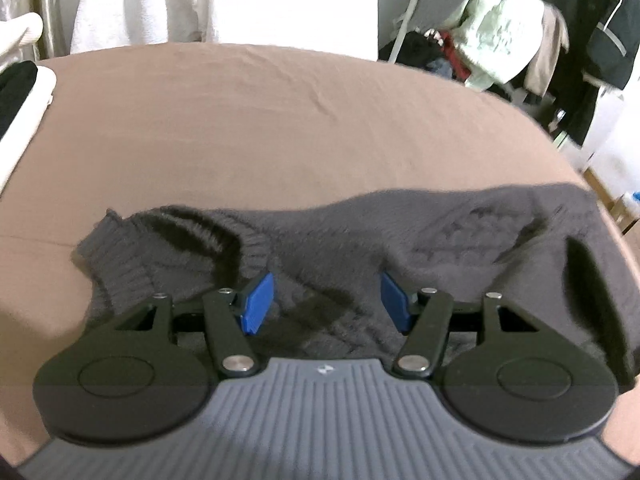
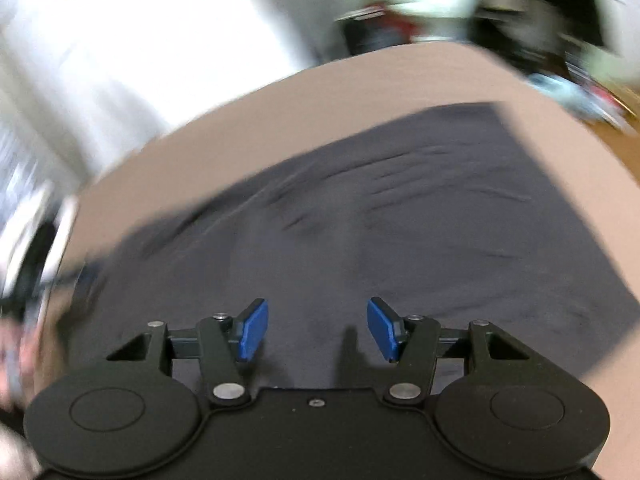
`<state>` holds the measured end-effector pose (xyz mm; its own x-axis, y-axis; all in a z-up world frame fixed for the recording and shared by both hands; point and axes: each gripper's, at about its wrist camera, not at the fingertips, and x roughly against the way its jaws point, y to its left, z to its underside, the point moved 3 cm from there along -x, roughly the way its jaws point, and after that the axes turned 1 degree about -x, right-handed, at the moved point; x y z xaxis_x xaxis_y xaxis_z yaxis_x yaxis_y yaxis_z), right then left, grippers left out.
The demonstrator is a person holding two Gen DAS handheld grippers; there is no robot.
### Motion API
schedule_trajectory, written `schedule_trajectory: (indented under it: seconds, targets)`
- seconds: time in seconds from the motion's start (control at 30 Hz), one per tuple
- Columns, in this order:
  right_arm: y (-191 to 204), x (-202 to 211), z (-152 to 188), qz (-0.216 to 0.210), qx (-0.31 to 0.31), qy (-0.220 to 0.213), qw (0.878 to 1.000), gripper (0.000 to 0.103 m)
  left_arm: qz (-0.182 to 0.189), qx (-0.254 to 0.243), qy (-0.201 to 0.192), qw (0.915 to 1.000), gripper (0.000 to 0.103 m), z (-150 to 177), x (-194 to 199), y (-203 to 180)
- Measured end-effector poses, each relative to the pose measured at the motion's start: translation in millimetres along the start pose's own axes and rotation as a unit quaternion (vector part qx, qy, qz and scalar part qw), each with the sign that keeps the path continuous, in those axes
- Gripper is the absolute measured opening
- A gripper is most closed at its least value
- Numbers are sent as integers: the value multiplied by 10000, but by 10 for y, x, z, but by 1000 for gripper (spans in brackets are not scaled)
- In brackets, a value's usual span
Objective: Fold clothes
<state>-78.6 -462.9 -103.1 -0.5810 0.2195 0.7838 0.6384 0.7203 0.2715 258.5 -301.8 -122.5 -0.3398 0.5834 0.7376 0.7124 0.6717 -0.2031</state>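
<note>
Both hand-held grippers [image 1: 326,300] [image 2: 318,330] released | grey sweater [image 1: 360,240] | tan bedsheet [image 1: 240,120] | clothes rack [image 1: 520,40]

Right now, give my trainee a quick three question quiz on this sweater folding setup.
1. True or false: the left gripper is clamped on the grey sweater.
2. What does the sweater lie on? A) a white towel B) the tan sheet C) bare wood
3. In the left wrist view, which ribbed part of the sweater lies just ahead of the left blue finger?

Key: 1 false, both grippers are open. 2 B. 3 the ribbed neckline.
</note>
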Motion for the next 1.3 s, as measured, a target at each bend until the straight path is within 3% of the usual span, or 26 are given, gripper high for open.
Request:
schedule_trajectory:
  seconds: [0.03, 0.1, 0.13, 0.17, 0.3, 0.4, 0.5, 0.53, 0.67, 0.7, 0.8, 0.83, 0.87, 0.93, 1.03, 1.1, 1.13, 1.17, 1.23, 1.3]
  targets:
    - [134, -140, 38, -5, 356, 200, 9992, 61, -91, -18, 62, 9999, 59, 17, -33, 3]
    - [292, -378, 83, 517, 958, 405, 9932, 59, -224, -52, 153, 9996, 59, 51, -82, 8]
    - [318, -484, 78, 883, 1246, 421, 9874, 39, -270, -94, 166, 9995, 59, 59, -94, 7]
    - [312, -537, 35, 1083, 1444, 355, 9829, 11, -309, -135, 172, 9993, 59, 69, -97, 4]
    - [94, -483, -378, 1775, 1644, -232, 9700, 12, -339, -100, 160, 9992, 59, 73, -89, 37]
    - [-231, -554, -687, 2186, 1486, -155, 9643, 15, -365, 4, 136, 9992, 59, 54, -85, 88]
    - [-468, -701, -881, 2319, 1307, 35, 9639, 36, -396, 148, 96, 9991, 59, 43, -66, 183]
    - [-400, -718, -876, 2174, 1308, -34, 9673, 49, -409, 209, 77, 9989, 59, 37, -60, 224]
    - [-125, -783, -857, 1589, 1306, -311, 9781, 51, -839, -21, -91, 9964, 59, 34, -74, 258]
    - [-56, -798, -853, 1442, 1305, -380, 9802, 51, -783, -76, -33, 9969, 59, 40, -100, 249]
    - [152, -843, -839, 998, 1299, -586, 9847, 51, 54, 616, 67, 9981, 60, 45, -133, 351]
    - [221, -857, -834, 849, 1297, -655, 9857, 51, 320, 884, 71, 9955, 66, 47, -139, 394]
    - [290, -871, -830, 700, 1294, -723, 9865, 51, 465, 1084, 75, 9930, 74, 53, -151, 432]
    - [582, -1015, -836, -42, 1349, -564, 9892, 51, 691, 1372, 89, 9881, 74, 55, -169, 489]
    - [1005, -1279, -796, -824, 1185, -249, 9892, 53, 882, 1248, -39, 9882, 73, 16, -171, 452]
    - [1215, -1420, -723, -1222, 1032, -5, 9871, 53, 1097, 1227, -131, 9863, 60, 8, -184, 435]
    - [1279, -1502, -694, -1393, 961, 97, 9855, 53, 1154, 1113, -80, 9870, 43, 8, -208, 417]
    - [1347, -1571, -667, -1552, 922, 214, 9833, 53, 1178, 981, 28, 9882, 33, 13, -245, 403]
    - [1489, -1679, -635, -1768, 910, 380, 9793, 53, 1279, 1032, 111, 9863, 21, 30, -293, 442]
    - [1640, -1741, -642, -1733, 994, 258, 9795, 57, 1339, 1186, 58, 9839, 17, 20, -300, 517]
